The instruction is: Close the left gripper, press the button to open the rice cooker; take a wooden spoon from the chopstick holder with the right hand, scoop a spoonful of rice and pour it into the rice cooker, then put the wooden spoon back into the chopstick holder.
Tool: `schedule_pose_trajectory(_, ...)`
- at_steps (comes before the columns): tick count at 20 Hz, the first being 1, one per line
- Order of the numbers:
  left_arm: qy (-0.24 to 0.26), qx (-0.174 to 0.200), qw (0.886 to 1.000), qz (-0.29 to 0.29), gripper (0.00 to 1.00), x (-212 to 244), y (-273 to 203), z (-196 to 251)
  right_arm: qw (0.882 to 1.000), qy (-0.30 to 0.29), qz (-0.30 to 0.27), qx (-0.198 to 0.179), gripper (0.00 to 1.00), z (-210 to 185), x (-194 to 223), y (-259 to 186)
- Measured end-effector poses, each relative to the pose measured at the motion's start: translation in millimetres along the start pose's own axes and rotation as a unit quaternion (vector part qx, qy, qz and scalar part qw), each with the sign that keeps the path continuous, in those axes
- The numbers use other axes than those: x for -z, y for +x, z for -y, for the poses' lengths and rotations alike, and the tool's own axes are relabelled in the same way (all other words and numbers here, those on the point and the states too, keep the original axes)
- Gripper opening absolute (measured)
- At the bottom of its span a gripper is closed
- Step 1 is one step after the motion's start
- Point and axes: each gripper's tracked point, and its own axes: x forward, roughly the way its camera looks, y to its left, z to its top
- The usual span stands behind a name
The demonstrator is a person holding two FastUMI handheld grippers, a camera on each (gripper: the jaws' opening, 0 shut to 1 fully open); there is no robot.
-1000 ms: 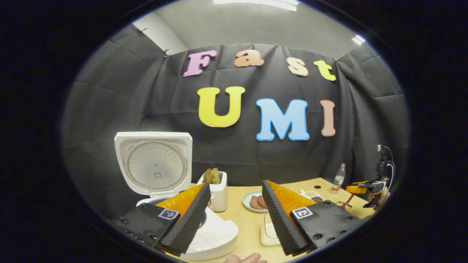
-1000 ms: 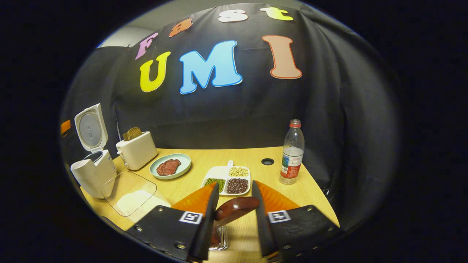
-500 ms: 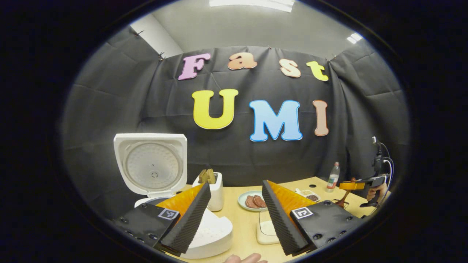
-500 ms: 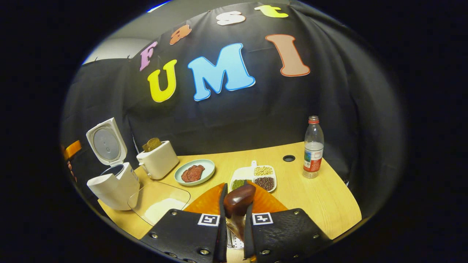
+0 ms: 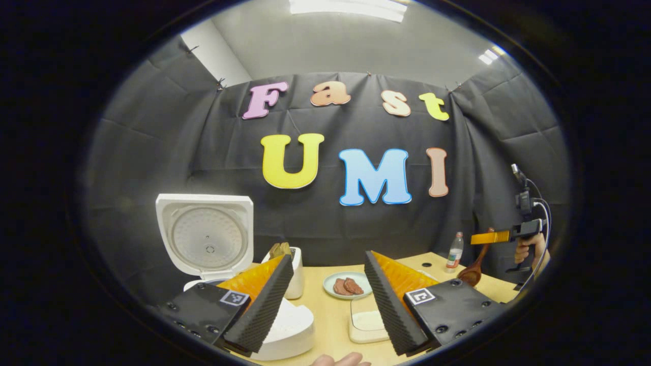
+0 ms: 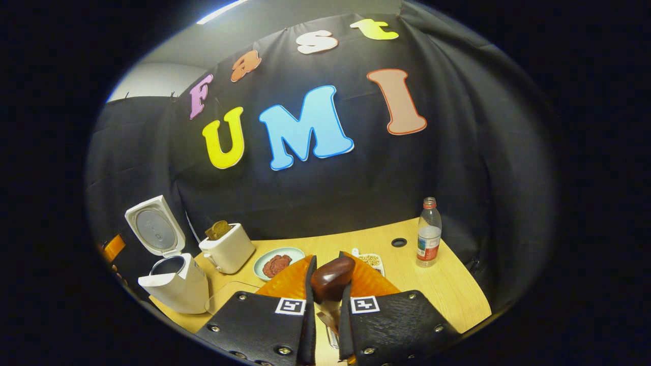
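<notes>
Since 1.0 s ago the right gripper (image 6: 325, 290) went from spread around the wooden spoon (image 6: 332, 277) to clamped on it and has lifted, so the table sits lower in the right gripper view and the chopstick holder (image 6: 331, 335) is now just a sliver of metal wire below the fingers. Both right fingers press the spoon near its dark rounded end, which sticks out between them; in the left gripper view the same gripper (image 5: 489, 237) shows far right, held by a hand (image 5: 522, 251), with the spoon (image 5: 475, 264) hanging bowl-down above the table edge. Left gripper (image 5: 328, 300) is spread wide, nothing between the fingers, hovering over the near table edge; a fingertip (image 5: 342, 360) shows at the bottom of that view. Rice cooker (image 5: 239, 284) is just beside the left finger, lid (image 5: 205, 236) open and upright, pot visible from the right gripper view (image 6: 173, 282). Behind it a white toaster (image 6: 227, 249) with bread in the slot, then a pale green plate (image 6: 277, 262) with reddish slices. Clear container (image 5: 367, 323) with rice sits between the left fingers' line of sight, near the cooker. Divided tray of beans (image 6: 372, 260) is partly hidden behind the right finger. Water bottle (image 6: 428, 232) stands well apart at the far right of the table (image 6: 447, 290), near a cable hole (image 6: 399, 242).
</notes>
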Motion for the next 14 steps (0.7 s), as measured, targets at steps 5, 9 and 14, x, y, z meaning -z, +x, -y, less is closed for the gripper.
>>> schedule_pose_trajectory(5,-0.007,0.002,1.0,-0.007,0.99,10.2,-2.1,1.4,0.999,-0.019,0.013,-0.046,0.18,-63.6,-22.5,2.6)
schedule_pose_trajectory(9,0.0,0.002,1.0,-0.001,0.96,9.3,-6.2,-0.2,0.996,-0.035,0.006,-0.077,0.18,-113.6,-13.5,17.8)
schedule_pose_trajectory(14,-0.012,0.009,1.0,0.01,0.96,-4.6,-7.8,0.3,0.993,-0.053,-0.03,-0.097,0.18,-151.9,26.6,56.3)
